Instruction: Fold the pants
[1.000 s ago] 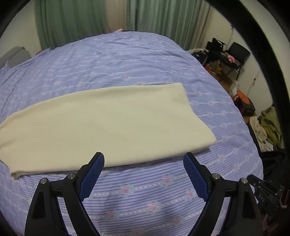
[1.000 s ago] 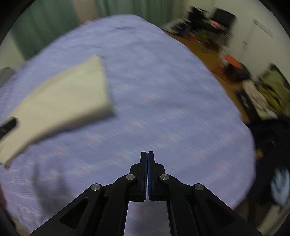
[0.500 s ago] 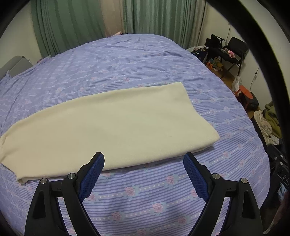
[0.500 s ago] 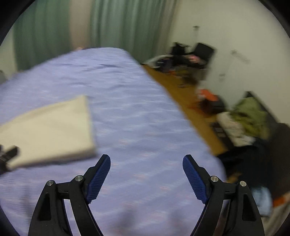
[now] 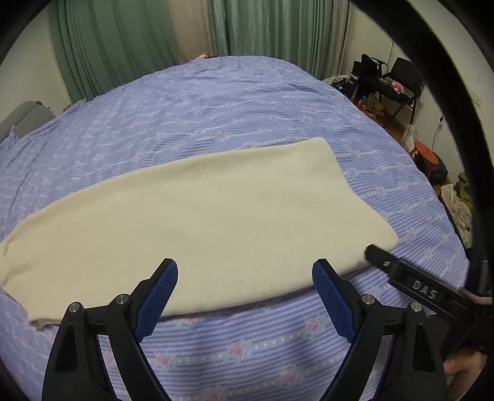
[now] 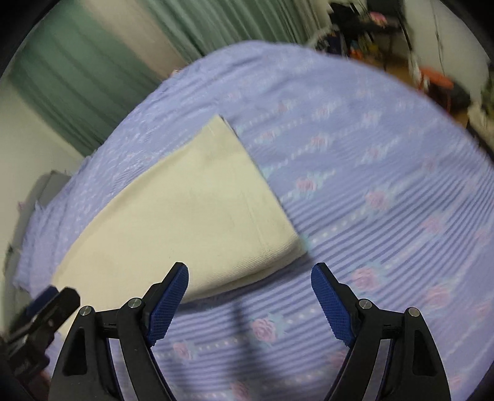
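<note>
Green curtains (image 5: pixel 123 46); black chair (image 5: pixel 404 80) beside bed (image 5: pixel 216 101).

A bed (image 5: pixel 216 101) fills most of the room, spread with a lavender striped bedsheet (image 5: pixel 308 348) printed with pink roses. Behind it hang green pleated curtains (image 5: pixel 117 46), with a pale beige strip (image 5: pixel 188 27) between the two panels. The walls (image 5: pixel 27 71) are plain cream. To the right lies a wooden floor (image 6: pixel 398 66) – cluttered, with a black folding chair (image 5: pixel 407 80), an orange stool (image 5: pixel 427 154) and heaped clothes (image 5: pixel 460 203). Light is dim.
</note>
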Tool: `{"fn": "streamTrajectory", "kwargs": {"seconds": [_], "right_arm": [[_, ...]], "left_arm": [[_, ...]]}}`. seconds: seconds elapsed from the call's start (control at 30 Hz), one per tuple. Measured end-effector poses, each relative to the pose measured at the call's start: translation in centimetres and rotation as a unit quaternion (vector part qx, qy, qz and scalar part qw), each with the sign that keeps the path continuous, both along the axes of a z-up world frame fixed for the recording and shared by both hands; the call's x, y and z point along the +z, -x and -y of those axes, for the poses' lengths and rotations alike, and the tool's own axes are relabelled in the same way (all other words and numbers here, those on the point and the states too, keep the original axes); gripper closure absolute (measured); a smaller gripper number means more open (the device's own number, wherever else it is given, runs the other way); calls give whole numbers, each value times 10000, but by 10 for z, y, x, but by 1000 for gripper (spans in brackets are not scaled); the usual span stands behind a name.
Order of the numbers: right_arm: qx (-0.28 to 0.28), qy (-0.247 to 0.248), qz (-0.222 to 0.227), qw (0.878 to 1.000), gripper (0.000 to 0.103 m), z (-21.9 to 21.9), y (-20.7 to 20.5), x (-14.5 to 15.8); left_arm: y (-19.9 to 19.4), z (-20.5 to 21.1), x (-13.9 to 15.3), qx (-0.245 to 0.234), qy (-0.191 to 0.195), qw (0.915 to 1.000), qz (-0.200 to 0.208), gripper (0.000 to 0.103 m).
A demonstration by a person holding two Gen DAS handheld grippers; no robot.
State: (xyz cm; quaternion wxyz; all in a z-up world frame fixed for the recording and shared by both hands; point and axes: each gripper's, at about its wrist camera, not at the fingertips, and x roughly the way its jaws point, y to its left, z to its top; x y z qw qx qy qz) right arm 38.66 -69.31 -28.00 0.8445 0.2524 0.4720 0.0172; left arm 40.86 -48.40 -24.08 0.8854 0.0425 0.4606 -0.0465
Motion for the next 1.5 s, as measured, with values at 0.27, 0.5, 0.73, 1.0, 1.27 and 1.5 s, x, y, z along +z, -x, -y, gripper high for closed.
{"fn": "streamTrajectory", "kwargs": {"seconds": [0.27,0.5,0.73,1.0,1.27,1.5], "right_arm": [[-306,-944,-129,9950,21,7,-14,-42],[-350,-1155,130,9926,20,2,-36,-56],[-297,-1561,646,9852,35,9,-34,-23],[-698,-1681,114,9832,78,8,-63,-51],[57,97,706,9974,82,-44,-64,45],[830,1062,1471,9799,82,-122,-75,140]], "left_arm": [[-10,6,-7,-50,-1,10000,48,14],[-18,2,-10,68,36,10000,31,14],[-14,-1,-6,148,60,9999,59,14],[-10,-2,-3,247,-99,9996,43,14],[2,-45,17,683,289,9972,-19,14],[24,-125,54,1073,737,9915,61,14]]}}
